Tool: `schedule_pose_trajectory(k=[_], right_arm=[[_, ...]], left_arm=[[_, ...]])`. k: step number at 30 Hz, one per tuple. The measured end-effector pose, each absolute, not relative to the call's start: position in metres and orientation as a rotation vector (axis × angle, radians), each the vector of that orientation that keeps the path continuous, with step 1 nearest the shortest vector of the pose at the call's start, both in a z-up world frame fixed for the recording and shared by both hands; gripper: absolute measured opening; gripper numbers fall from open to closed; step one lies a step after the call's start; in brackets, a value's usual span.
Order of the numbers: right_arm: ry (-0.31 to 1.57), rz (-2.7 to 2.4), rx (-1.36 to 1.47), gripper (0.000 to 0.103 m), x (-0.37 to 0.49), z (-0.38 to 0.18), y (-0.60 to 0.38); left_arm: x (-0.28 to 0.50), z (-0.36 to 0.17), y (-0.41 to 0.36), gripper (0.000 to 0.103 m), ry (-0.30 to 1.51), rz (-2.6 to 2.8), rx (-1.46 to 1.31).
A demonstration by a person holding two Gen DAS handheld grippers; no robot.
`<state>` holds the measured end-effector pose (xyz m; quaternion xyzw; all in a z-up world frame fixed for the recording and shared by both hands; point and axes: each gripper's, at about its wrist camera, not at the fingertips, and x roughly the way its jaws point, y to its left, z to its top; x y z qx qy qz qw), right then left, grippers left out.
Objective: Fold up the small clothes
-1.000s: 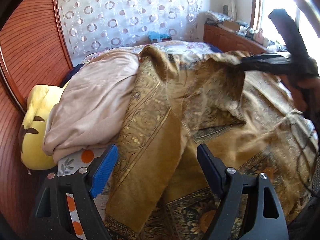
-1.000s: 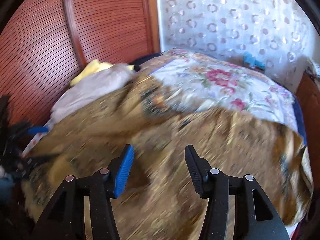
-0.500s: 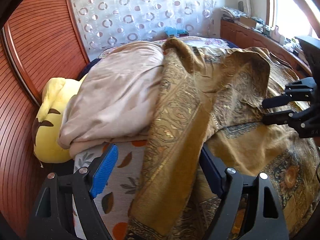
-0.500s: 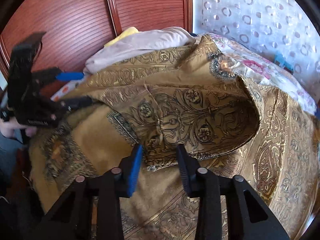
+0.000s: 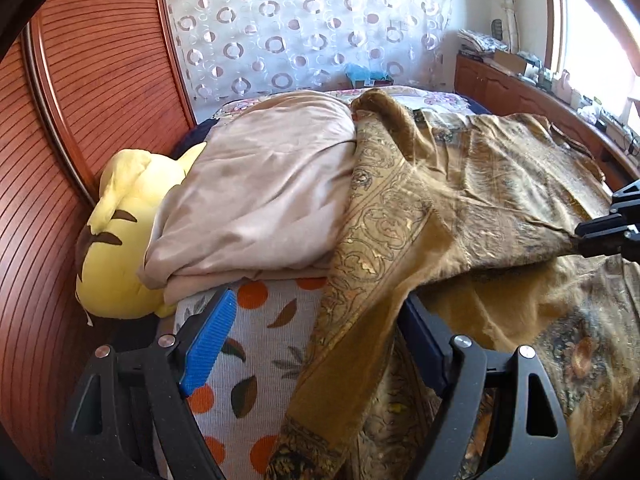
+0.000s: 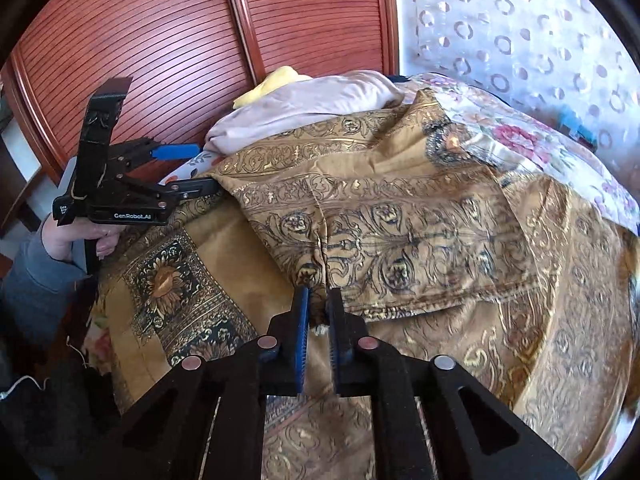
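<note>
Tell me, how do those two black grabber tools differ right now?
The right gripper has just been closing its fingers and pinches the edge of the gold patterned cloth; the left gripper stands wide open, cloth merely draped across one finger. The right sits at the folded flap's corner, the left by the orange-dotted sheet. Both are black with blue pads.

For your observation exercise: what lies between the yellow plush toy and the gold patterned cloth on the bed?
In the left wrist view, a beige folded blanket lies between the yellow plush toy and the gold patterned cloth, overlapping the toy's top.
</note>
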<state>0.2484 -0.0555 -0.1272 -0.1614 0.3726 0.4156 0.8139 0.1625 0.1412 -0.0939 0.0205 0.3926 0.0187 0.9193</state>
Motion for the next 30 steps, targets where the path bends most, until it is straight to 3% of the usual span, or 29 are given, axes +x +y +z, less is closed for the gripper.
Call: schedule_pose_trajectory(k=[3,7,10,30], right_arm=[[0.778,0.846,-0.321,0.017,0.244,-0.122,-0.072],[0.743,0.783,-0.273,0.037,0.245,-0.111,-0.102],[0.730,0.732,-0.231,0.044,0.248,-0.106,-0.125],[0.643,0.249,-0.123,0.047,0.279,-0.104,-0.313]], left_arm=[[0.150,-0.084,0.140,0.082,0.787,0.010,0.013],[0.138,-0.067,0.135,0.082,0.755,-0.023,-0.010],[0.137,-0.055,0.126,0.082,0.735,-0.042,0.000],[0.241,-0.062,-0.002,0.084,0.800,-0.280,0.092]])
